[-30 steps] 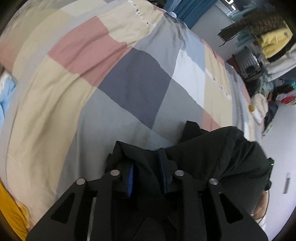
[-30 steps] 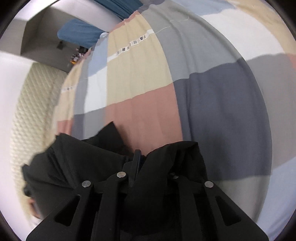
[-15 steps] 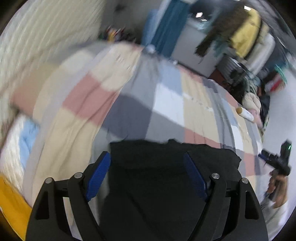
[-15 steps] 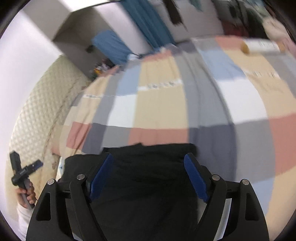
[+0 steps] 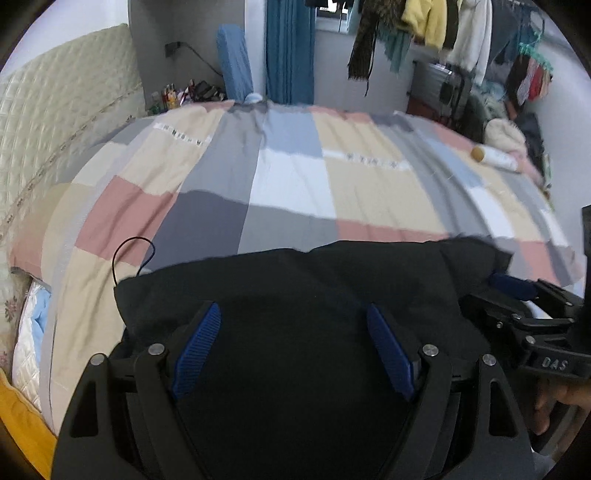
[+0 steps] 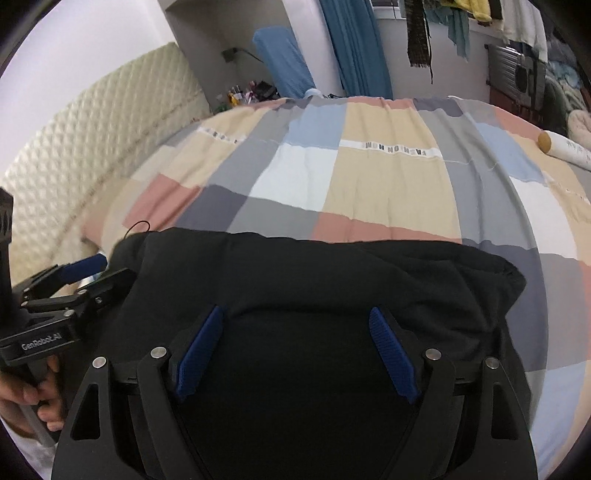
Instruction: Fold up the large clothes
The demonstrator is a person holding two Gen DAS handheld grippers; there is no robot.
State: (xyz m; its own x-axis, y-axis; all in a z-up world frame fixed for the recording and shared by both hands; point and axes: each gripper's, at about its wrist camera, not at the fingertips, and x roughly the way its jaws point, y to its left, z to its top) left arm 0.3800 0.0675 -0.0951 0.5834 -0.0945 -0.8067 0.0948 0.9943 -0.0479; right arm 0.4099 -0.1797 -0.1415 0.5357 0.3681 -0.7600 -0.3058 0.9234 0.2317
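A black garment (image 5: pixel 295 280) lies in a folded, rumpled heap on the near part of the patchwork quilt (image 5: pixel 288 177). A thin black cord (image 5: pixel 125 254) loops out from its left corner. My left gripper (image 5: pixel 291 310) hovers over the cloth, open, its blue pads (image 5: pixel 197 350) wide apart and gripping nothing. My right gripper (image 6: pixel 295 312) stands open the same way above the garment (image 6: pixel 314 273). Each wrist view shows the other gripper at the garment's side: the right one (image 5: pixel 517 291), and the left one (image 6: pixel 77 280) held by a hand (image 6: pixel 22 398).
A padded cream headboard (image 5: pixel 55 110) runs along the left. A white roll with a tan end (image 5: pixel 495 157) lies at the quilt's far right edge. Hanging clothes (image 5: pixel 443 26) and a blue curtain (image 5: pixel 288 51) stand behind the bed. Yellow fabric (image 5: pixel 18 417) shows at the lower left.
Both grippers were shut on black cloth a second ago; they let go, opened wide, rolled level and pulled back, and the garment now lies flat on the quilt.
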